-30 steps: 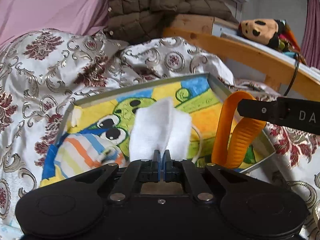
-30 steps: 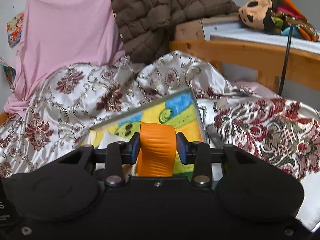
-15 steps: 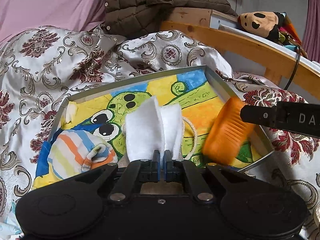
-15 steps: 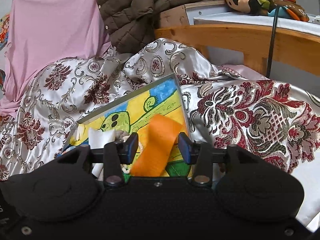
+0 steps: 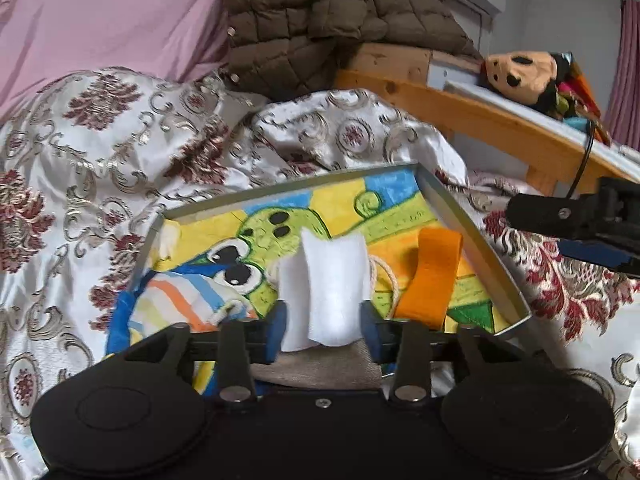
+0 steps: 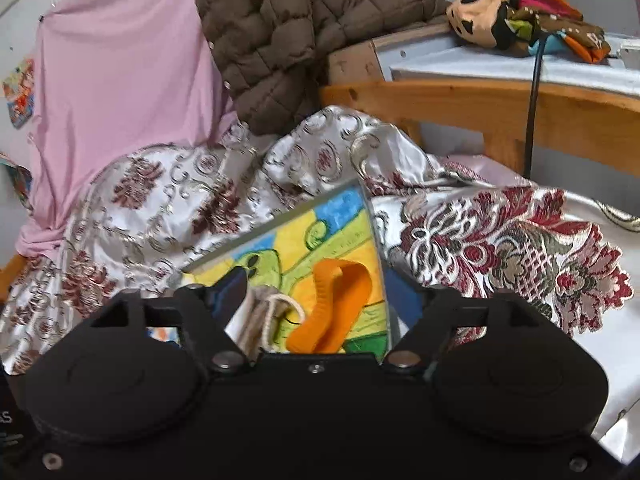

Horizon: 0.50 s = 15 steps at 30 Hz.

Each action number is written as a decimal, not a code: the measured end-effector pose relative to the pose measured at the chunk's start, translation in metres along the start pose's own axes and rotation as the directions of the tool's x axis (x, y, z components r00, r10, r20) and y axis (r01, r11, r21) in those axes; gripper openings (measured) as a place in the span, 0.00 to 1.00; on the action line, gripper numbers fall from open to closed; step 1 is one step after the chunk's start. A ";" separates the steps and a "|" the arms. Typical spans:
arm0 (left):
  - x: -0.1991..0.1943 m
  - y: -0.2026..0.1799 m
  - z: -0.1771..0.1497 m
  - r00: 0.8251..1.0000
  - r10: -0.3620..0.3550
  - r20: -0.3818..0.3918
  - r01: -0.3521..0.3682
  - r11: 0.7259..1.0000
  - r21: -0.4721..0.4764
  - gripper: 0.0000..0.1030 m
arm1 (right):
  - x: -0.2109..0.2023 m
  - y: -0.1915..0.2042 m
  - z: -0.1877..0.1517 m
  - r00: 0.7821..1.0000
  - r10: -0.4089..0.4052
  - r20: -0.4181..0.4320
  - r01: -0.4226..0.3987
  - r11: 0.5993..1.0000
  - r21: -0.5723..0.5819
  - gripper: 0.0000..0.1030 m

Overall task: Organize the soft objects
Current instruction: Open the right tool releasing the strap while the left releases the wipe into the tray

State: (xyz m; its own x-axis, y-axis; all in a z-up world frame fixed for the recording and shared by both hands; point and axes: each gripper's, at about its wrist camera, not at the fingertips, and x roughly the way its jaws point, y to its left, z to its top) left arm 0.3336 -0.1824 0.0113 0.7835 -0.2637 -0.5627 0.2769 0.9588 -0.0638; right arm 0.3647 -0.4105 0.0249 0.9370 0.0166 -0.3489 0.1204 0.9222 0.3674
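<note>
Jaws opening on both: left gripper (image 5: 323, 326) releasing upright white cloth (image 5: 325, 292) over tray (image 5: 472, 232); right gripper (image 6: 320, 300) clear of orange strap (image 6: 336, 304), lying lengthwise ahead.

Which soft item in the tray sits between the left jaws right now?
The white folded cloth; the orange band lies near the tray's right wall, the striped pouch at left.

The right gripper (image 6: 320, 300) fills the lower frame, its jaws opening wide and clear of an orange band (image 6: 338, 304) lying curled in a cartoon-painted tray (image 6: 376, 232) just ahead. A rope-tied pouch (image 6: 264, 316) sits at the band's nine o'clock. A brown quilted jacket (image 6: 280, 36) hangs at twelve o'clock above floral bedding (image 6: 500, 240).
</note>
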 end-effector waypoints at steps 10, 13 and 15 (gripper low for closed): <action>-0.067 0.023 0.003 0.991 0.022 0.130 -0.009 0.996 -0.094 0.81 | -0.068 0.021 0.010 0.990 0.097 0.100 -0.093 0.995 -0.042 0.98; -0.091 0.029 0.004 0.985 0.025 0.170 -0.003 0.992 -0.126 0.86 | -0.095 0.031 0.011 0.983 0.120 0.141 -0.111 0.991 -0.070 0.99; -0.107 0.034 0.003 0.980 0.028 0.198 0.001 0.990 -0.142 0.89 | -0.111 0.036 0.011 0.977 0.131 0.167 -0.119 0.990 -0.082 0.99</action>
State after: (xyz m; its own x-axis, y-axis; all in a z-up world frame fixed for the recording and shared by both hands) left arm 0.2609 -0.1218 0.0720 0.8855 -0.2529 -0.3898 0.1959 0.9639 -0.1803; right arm 0.2682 -0.3834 0.0863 0.9862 0.0727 -0.1484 -0.0191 0.9422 0.3346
